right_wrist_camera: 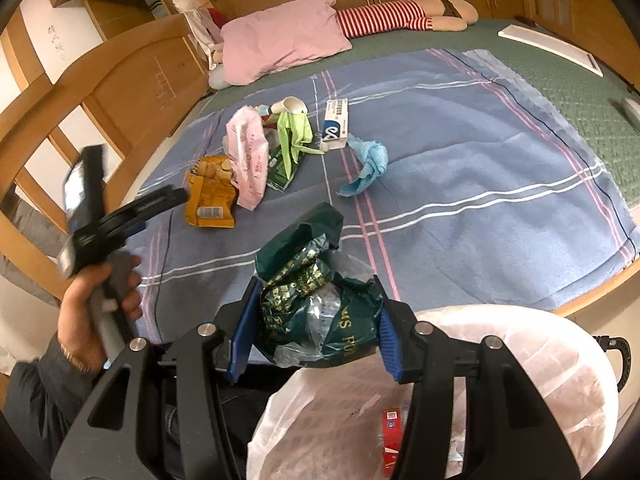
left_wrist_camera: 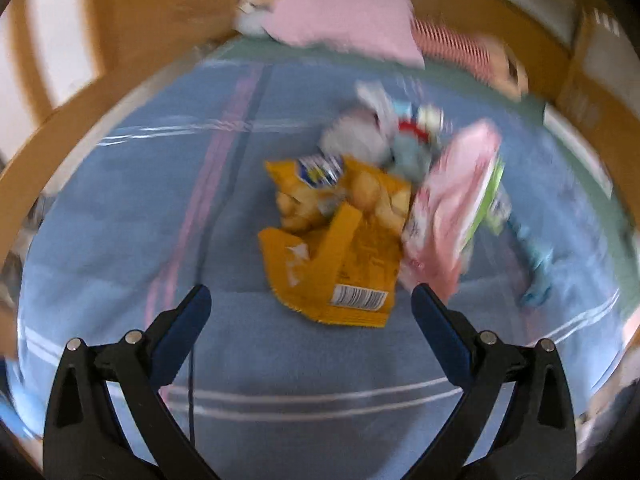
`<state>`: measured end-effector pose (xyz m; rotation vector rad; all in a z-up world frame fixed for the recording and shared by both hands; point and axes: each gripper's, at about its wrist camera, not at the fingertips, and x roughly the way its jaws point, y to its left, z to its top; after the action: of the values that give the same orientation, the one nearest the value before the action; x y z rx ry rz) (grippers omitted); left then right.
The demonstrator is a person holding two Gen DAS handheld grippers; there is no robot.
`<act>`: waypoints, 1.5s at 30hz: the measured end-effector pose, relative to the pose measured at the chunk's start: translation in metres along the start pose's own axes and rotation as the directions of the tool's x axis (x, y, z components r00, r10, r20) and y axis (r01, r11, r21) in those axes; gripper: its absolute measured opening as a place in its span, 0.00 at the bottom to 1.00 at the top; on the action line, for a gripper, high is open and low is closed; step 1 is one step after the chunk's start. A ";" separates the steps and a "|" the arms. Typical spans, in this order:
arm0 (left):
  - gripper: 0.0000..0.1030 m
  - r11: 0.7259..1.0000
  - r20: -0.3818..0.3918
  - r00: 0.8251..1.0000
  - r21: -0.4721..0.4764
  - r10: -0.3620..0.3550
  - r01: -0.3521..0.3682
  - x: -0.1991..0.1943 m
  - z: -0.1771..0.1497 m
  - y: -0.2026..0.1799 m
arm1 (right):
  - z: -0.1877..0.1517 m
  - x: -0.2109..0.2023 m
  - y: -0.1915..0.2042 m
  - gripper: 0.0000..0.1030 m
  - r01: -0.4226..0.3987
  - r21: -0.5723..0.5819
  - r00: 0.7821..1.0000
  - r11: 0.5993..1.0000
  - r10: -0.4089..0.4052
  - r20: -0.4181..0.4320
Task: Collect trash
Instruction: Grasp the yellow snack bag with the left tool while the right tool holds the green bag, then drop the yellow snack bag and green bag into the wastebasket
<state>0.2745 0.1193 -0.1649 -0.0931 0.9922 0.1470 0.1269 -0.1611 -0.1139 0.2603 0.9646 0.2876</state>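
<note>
The left wrist view looks steeply down, blurred, onto the blue striped bedsheet, close above the crumpled yellow snack bag ahead of its tongs. The right wrist view looks from farther back across the same sheet and bag, above the white-lined bin.

Two grippers are seen: the left gripper and the right gripper. One green bag, one yellow packet, one pink bag, one blue cloth, one box, one pillow and one lined bin are counted.
</note>
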 end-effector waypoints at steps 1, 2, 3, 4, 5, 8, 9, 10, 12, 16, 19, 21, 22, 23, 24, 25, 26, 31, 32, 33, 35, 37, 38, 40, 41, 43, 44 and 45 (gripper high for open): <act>0.97 0.999 -0.008 1.000 0.036 0.021 -0.021 0.007 0.003 -0.004 | 0.002 0.006 0.000 0.51 -0.006 0.005 1.000 1.000 0.006 -0.016; 0.97 0.996 -0.013 0.999 0.074 0.053 -0.052 0.017 0.006 -0.008 | 0.003 0.008 0.000 0.51 -0.009 0.004 1.000 1.000 0.010 -0.020; 0.97 0.994 -0.022 0.997 0.089 0.072 -0.070 0.027 0.008 -0.010 | 0.004 0.010 0.001 0.51 -0.012 0.001 1.000 1.000 0.012 -0.025; 0.97 0.993 -0.025 0.997 0.089 0.078 -0.075 0.031 0.009 -0.011 | 0.004 0.014 0.003 0.51 -0.010 -0.008 0.999 1.000 0.010 -0.031; 0.97 0.994 -0.016 0.997 0.084 0.071 -0.069 0.035 0.011 -0.012 | 0.005 0.017 0.004 0.51 -0.010 -0.009 0.999 1.000 0.010 -0.033; 0.75 0.996 -0.017 1.000 0.092 0.020 -0.019 0.042 0.014 -0.016 | 0.005 0.023 0.006 0.51 -0.019 -0.004 0.999 1.000 0.019 -0.041; 0.74 0.996 -0.030 1.000 0.087 0.008 -0.005 0.045 0.014 -0.016 | 0.005 0.024 0.007 0.51 -0.019 -0.005 0.999 1.000 0.019 -0.043; 0.71 0.997 -0.022 1.000 0.081 -0.010 0.012 0.044 0.014 -0.014 | 0.004 0.026 0.008 0.51 -0.014 -0.009 0.999 1.000 0.013 -0.048; 0.61 0.996 -0.025 0.998 0.065 -0.053 0.054 0.042 0.013 -0.008 | 0.003 0.027 0.008 0.51 -0.009 -0.007 0.999 1.000 0.009 -0.050; 0.54 0.998 -0.022 0.998 0.037 -0.052 0.053 0.028 0.003 0.002 | 0.002 0.020 0.012 0.51 -0.009 -0.013 0.999 1.000 0.008 -0.035; 0.53 0.998 0.026 0.998 -0.007 -0.055 0.056 0.000 -0.006 0.013 | 0.001 0.012 0.014 0.51 -0.010 -0.024 1.000 1.000 0.010 -0.016; 0.53 1.000 0.097 0.995 0.013 0.004 -0.005 -0.022 -0.011 0.012 | -0.002 0.005 0.016 0.51 -0.014 -0.031 1.000 0.999 0.013 -0.004; 0.53 1.000 0.132 0.991 0.024 0.017 -0.021 -0.035 -0.017 0.011 | -0.002 0.003 0.016 0.51 -0.014 -0.034 1.000 0.999 0.014 -0.003; 0.53 1.000 0.147 0.989 0.026 0.011 -0.015 -0.046 -0.023 0.010 | -0.004 0.000 0.016 0.51 -0.017 -0.038 1.000 0.999 0.017 -0.001; 0.53 1.000 0.154 0.988 0.025 0.002 -0.006 -0.055 -0.030 0.008 | -0.005 -0.002 0.017 0.51 -0.020 -0.040 1.000 0.999 0.020 0.000; 0.53 1.000 0.161 0.987 0.020 -0.007 0.004 -0.064 -0.037 0.008 | -0.007 -0.007 0.018 0.51 -0.025 -0.045 1.000 0.999 0.025 0.003; 0.53 1.000 0.174 0.985 0.008 -0.016 0.014 -0.073 -0.045 0.009 | -0.009 -0.009 0.019 0.51 -0.026 -0.048 1.000 0.998 0.027 0.005; 0.54 0.979 0.244 0.966 -0.160 -0.086 0.127 -0.101 -0.067 0.035 | -0.018 -0.014 0.027 0.51 -0.038 -0.070 0.999 0.997 0.037 -0.015; 0.54 0.971 0.239 0.966 -0.188 -0.098 0.145 -0.100 -0.068 0.040 | -0.019 -0.017 0.029 0.51 -0.043 -0.077 0.999 0.996 0.042 -0.018; 0.54 0.961 0.225 0.967 -0.218 -0.117 0.167 -0.097 -0.069 0.045 | -0.020 -0.019 0.031 0.51 -0.044 -0.085 0.999 0.995 0.043 -0.016; 0.54 0.956 0.212 0.970 -0.236 -0.122 0.172 -0.095 -0.070 0.047 | -0.020 -0.023 0.033 0.51 -0.043 -0.093 0.999 0.995 0.043 -0.003; 0.54 0.960 0.216 0.969 -0.223 -0.118 0.167 -0.096 -0.070 0.042 | -0.020 -0.025 0.034 0.51 -0.041 -0.090 0.999 0.995 0.042 0.006; 0.54 0.963 0.222 0.968 -0.212 -0.120 0.168 -0.099 -0.071 0.040 | -0.020 -0.025 0.034 0.51 -0.041 -0.087 0.999 0.995 0.042 0.009; 0.54 0.966 0.233 0.964 -0.191 -0.129 0.175 -0.102 -0.072 0.037 | -0.021 -0.025 0.034 0.51 -0.033 -0.089 0.999 0.996 0.034 0.009; 0.54 0.966 0.239 0.961 -0.184 -0.135 0.181 -0.105 -0.074 0.038 | -0.020 -0.028 0.034 0.51 -0.028 -0.088 1.000 0.996 0.029 0.010; 0.54 0.963 0.249 0.956 -0.177 -0.155 0.202 -0.109 -0.076 0.038 | -0.020 -0.044 0.031 0.51 -0.039 -0.101 0.998 0.994 0.043 0.035; 0.54 0.961 0.254 0.952 -0.172 -0.170 0.217 -0.112 -0.078 0.038 | -0.021 -0.050 0.028 0.51 -0.028 -0.110 0.998 0.994 0.034 0.047; 0.54 0.958 0.259 0.948 -0.167 -0.183 0.231 -0.112 -0.080 0.036 | -0.023 -0.056 0.024 0.51 -0.010 -0.117 0.998 0.993 0.016 0.057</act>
<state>0.1422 0.1341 -0.1149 -0.3521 0.7170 0.0595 0.0747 -0.1569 -0.0752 0.1675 0.8857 0.3453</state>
